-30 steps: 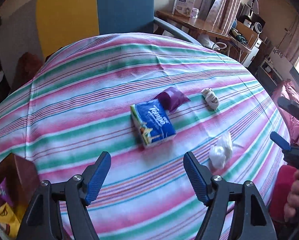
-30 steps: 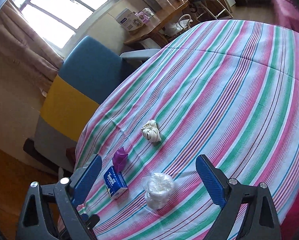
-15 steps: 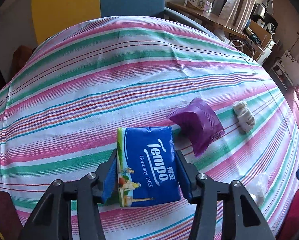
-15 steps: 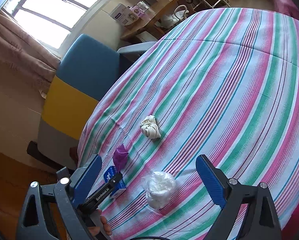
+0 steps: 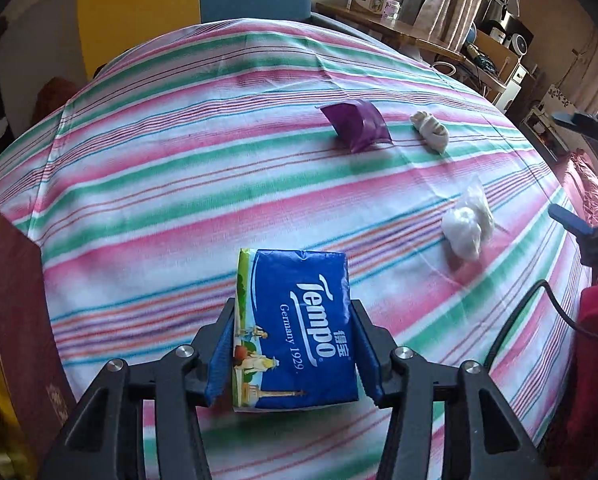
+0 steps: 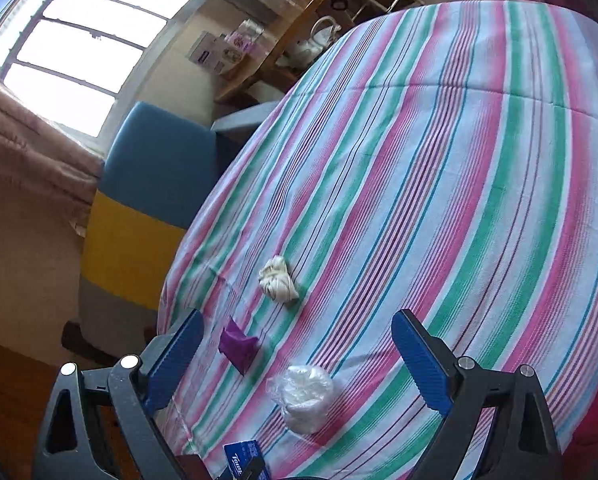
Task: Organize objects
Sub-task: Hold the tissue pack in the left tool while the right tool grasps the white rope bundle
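The blue tissue pack (image 5: 295, 330) sits clamped between the left gripper (image 5: 293, 354) pads, above the striped tablecloth (image 5: 187, 184) – purple packet (image 5: 357, 126), cloth knot (image 5: 431, 131) and plastic bundle (image 5: 467, 228) lie beyond. The right gripper (image 6: 295, 354) hovers wide, empty.

Blue Tempo tissue pack (image 5: 299, 328) sits face-up at six o'clock, purple pouch (image 5: 357, 126) at one, cream knotted cloth (image 5: 431, 131) beside it, clear-wrapped white bundle (image 5: 467, 226) at three.
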`<action>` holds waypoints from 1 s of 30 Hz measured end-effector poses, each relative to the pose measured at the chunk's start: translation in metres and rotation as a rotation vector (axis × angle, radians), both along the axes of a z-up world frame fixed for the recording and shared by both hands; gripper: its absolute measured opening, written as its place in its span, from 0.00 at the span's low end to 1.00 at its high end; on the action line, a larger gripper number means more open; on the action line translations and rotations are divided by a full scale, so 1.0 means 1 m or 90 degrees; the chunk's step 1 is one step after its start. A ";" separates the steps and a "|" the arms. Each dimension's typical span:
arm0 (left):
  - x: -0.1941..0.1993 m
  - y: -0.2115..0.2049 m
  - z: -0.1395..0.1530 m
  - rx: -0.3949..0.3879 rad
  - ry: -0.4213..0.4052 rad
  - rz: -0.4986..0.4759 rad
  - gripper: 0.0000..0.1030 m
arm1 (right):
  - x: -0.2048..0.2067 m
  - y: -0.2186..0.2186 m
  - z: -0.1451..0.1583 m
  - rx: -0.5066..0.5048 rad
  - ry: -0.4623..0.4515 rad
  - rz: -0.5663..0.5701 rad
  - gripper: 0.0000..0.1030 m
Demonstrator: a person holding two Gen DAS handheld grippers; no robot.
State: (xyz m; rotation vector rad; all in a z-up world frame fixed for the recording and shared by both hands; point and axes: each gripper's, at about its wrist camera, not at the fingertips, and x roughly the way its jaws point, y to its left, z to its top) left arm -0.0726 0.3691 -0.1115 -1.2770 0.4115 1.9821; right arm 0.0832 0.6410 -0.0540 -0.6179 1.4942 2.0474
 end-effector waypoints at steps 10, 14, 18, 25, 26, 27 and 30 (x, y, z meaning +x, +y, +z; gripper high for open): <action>0.037 -0.016 -0.001 -0.014 0.055 -0.005 0.51 | -0.025 -0.017 -0.005 0.031 -0.071 0.073 0.93; 0.044 -0.019 -0.003 -0.001 0.078 -0.004 0.51 | -0.031 -0.023 -0.007 0.043 -0.094 0.090 0.89; 0.042 -0.020 -0.004 0.010 0.076 -0.002 0.51 | -0.053 -0.032 -0.012 0.049 -0.127 0.157 0.69; 0.046 -0.023 -0.008 0.032 0.098 0.003 0.51 | -0.106 -0.006 -0.004 0.121 -0.193 0.191 0.66; 0.046 -0.023 -0.008 0.033 0.097 0.003 0.51 | -0.116 0.001 -0.008 0.120 -0.204 0.197 0.66; 0.046 -0.023 -0.008 0.036 0.095 0.003 0.51 | -0.127 0.006 -0.011 0.121 -0.214 0.203 0.66; 0.047 -0.025 -0.009 0.041 0.095 0.002 0.51 | -0.156 0.017 -0.024 0.137 -0.253 0.216 0.66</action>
